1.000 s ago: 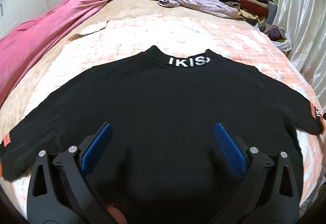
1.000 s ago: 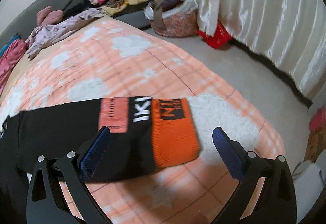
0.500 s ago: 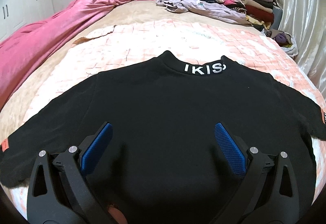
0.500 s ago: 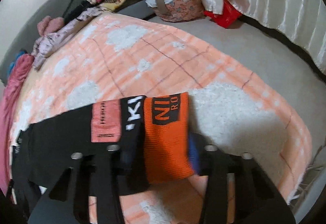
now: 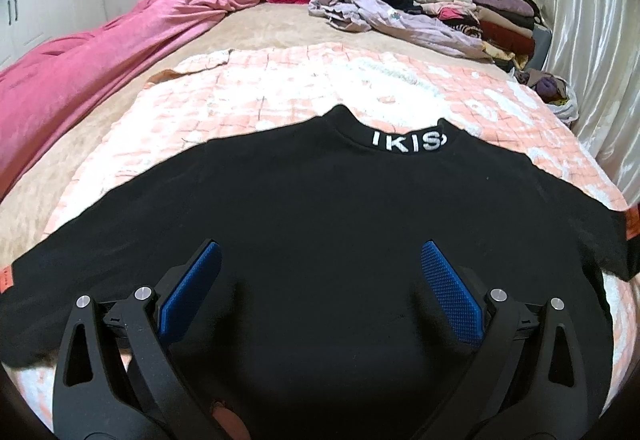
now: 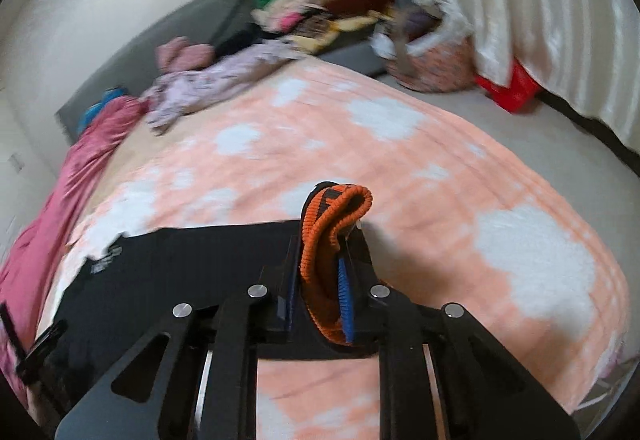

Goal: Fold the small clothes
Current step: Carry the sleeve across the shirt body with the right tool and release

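While you read these lines, start from the jaws and go outward.

Right jaws: your right gripper (image 6: 320, 280) is closing on the orange cuff (image 6: 334, 240), and the blue pads already pinch the bunched knit between them.

Left jaws: your left gripper (image 5: 320, 296) stands wide apart with nothing between the pads; it hovers over the lower middle of the sweater.

Sweater: the black sweater (image 5: 320, 220) lies flat on the pink blanket (image 5: 280, 92), collar away from you, sleeves spread to both sides.

Handling: I judge it soft, light and limp. It will sag and drag, not slide as one piece.

Where to hold: the ribbed cuff is thick, so it gives a sure grip. For the body, take the hem or a shoulder seam.

Risk: a sleeve that is pulled quickly may wrinkle the body under it.

Surroundings: other clothes (image 5: 480, 8) are piled at the far end of the bed.
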The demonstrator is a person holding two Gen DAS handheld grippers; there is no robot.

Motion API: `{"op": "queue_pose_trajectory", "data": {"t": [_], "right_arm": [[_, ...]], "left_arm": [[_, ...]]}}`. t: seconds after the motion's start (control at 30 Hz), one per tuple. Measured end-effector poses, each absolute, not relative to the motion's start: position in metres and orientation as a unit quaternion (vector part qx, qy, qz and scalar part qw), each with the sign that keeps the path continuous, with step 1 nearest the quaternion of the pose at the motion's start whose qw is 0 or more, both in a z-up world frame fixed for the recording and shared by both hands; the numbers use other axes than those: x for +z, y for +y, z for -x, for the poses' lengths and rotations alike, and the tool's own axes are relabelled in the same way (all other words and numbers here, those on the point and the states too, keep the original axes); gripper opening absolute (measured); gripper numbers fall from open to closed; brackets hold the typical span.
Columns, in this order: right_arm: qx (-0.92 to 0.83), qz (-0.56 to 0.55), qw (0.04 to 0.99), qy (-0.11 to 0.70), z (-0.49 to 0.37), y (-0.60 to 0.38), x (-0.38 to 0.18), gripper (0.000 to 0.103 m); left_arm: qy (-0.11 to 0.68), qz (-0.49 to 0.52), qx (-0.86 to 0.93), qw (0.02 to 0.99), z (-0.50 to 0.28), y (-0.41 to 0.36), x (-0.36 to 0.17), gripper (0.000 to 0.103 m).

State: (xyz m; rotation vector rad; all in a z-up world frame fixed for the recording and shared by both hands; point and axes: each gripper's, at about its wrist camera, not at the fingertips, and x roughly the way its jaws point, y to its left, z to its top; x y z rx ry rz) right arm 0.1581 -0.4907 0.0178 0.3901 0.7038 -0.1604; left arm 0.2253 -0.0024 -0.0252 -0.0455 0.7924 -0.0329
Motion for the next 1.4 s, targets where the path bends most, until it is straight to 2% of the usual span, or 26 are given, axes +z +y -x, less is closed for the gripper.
{"op": "queue_pose_trajectory", "data": {"t": [0.37, 0.47, 0.5, 0.87, 1.03, 1.1, 1.17, 1.33, 1.4], "right_arm": [[0.11, -0.138, 0.925, 0.337, -0.21, -0.324, 0.059, 0.014], [0.138, -0.129, 0.918, 0.348, -0.226, -0.287, 0.057, 0.013], [0.151, -0.129, 0.915, 0.351, -0.232, -0.273, 0.056, 0.01], [0.231, -0.114, 0.888, 0.381, -0.263, -0.171, 0.044, 0.01], [0.265, -0.127, 0.877, 0.38, -0.267, -0.149, 0.044, 0.015], [0.261, -0.121, 0.882, 0.373, -0.267, -0.147, 0.046, 0.023], [0.251, -0.114, 0.887, 0.37, -0.264, -0.151, 0.047, 0.024], [0.195, -0.095, 0.902, 0.373, -0.257, -0.183, 0.035, 0.039], [0.171, -0.091, 0.907, 0.375, -0.253, -0.197, 0.027, 0.044]], "left_arm": [[0.367, 0.031, -0.006, 0.93, -0.216, 0.015, -0.01, 0.094], [0.367, 0.041, -0.003, 0.929, -0.216, 0.023, -0.008, 0.094], [0.367, 0.044, -0.002, 0.929, -0.216, 0.026, -0.008, 0.094], [0.38, 0.084, 0.015, 0.921, -0.22, 0.058, -0.012, 0.094], [0.381, 0.096, 0.022, 0.919, -0.22, 0.068, -0.013, 0.094], [0.381, 0.1, 0.024, 0.919, -0.22, 0.07, -0.014, 0.094], [0.381, 0.103, 0.017, 0.919, -0.22, 0.069, -0.014, 0.094], [0.386, 0.122, -0.028, 0.914, -0.222, 0.062, -0.019, 0.094], [0.389, 0.141, -0.052, 0.909, -0.225, 0.06, -0.023, 0.09]]}}
